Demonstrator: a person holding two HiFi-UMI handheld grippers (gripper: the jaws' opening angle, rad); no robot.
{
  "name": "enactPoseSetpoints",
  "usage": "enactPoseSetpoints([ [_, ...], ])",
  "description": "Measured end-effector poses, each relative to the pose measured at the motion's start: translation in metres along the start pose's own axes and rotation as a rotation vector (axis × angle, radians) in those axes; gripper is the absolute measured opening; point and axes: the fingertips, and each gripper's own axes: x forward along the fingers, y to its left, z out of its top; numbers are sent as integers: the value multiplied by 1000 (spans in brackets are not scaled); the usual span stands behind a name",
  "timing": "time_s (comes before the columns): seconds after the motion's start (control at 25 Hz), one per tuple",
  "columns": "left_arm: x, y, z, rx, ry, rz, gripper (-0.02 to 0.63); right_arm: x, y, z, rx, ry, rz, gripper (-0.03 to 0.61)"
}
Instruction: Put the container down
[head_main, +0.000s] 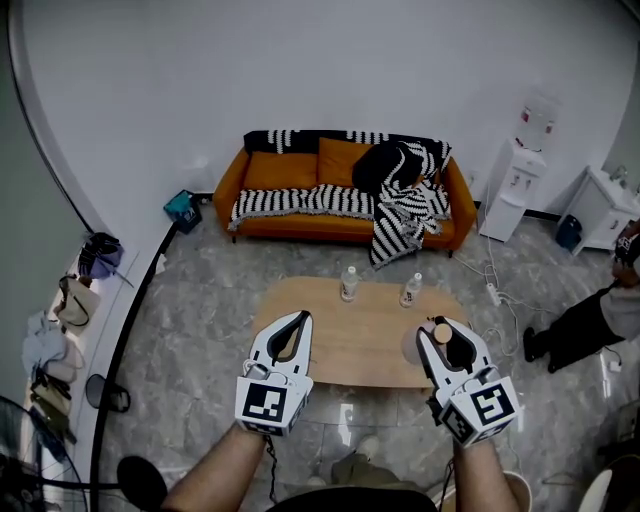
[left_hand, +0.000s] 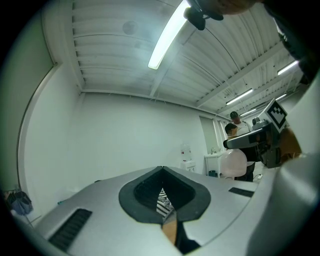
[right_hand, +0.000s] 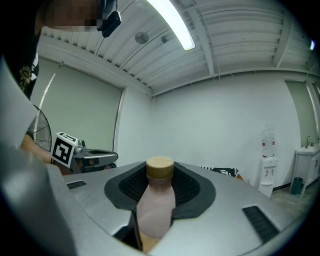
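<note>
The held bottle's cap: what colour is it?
Tan cap on the bottle; best in the right gripper view.

Two bottles (head_main: 349, 283) block the table's (head_main: 360, 345) far edge; near half lies bare.

white-shelled left gripper (head_main: 301, 317), right gripper (head_main: 441, 331), marker cubes (head_main: 271, 404)

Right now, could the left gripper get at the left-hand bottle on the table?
Probably yes. The left gripper holds nothing, and only bare table lies between it and that bottle. Its jaws are shut, so they would need to open first.
</note>
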Motion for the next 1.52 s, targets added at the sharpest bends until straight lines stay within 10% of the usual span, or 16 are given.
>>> enactPoseSetpoints([
  [0.96, 123, -22, 16, 23, -11, 49, 14, 65, -101, -1, -35, 17, 133, 147],
  [1.52, 178, 6, -9, 31, -1, -19, 14, 118, -126, -17, -21, 38, 67, 147],
])
